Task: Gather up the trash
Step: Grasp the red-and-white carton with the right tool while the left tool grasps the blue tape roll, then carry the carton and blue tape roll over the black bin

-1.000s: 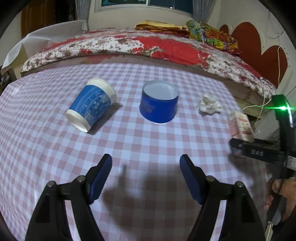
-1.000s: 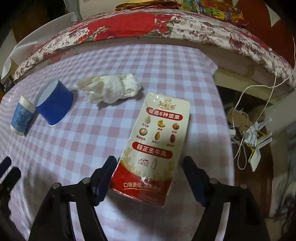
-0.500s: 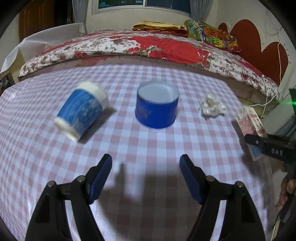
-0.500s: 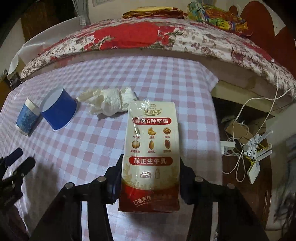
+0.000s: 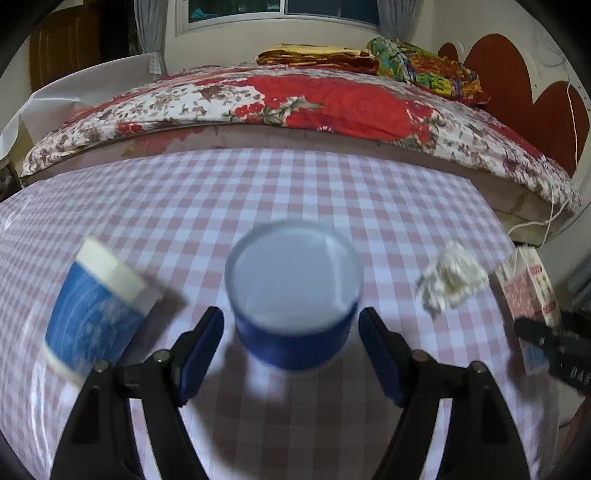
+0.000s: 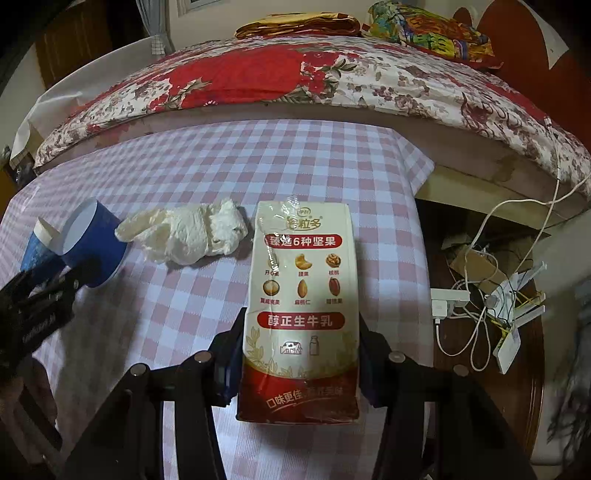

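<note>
We see a surface (image 5: 295, 184) under pink-checked cloth, a bed (image 5: 332, 107) with a red floral quilt behind it, a curtained window (image 5: 280, 11), and tangled cables (image 6: 480, 295) beside.

The right claw (image 6: 299, 354) pinches the milk carton (image 6: 301, 295) by both sides; the left claw (image 5: 291, 347) gapes wide, straddling the blue cup (image 5: 293, 295).

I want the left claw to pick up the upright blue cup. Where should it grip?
Grip the blue cup across its round side wall, below the open rim, coming from the near side. It stands upright, already between the open left claw fingers.
</note>
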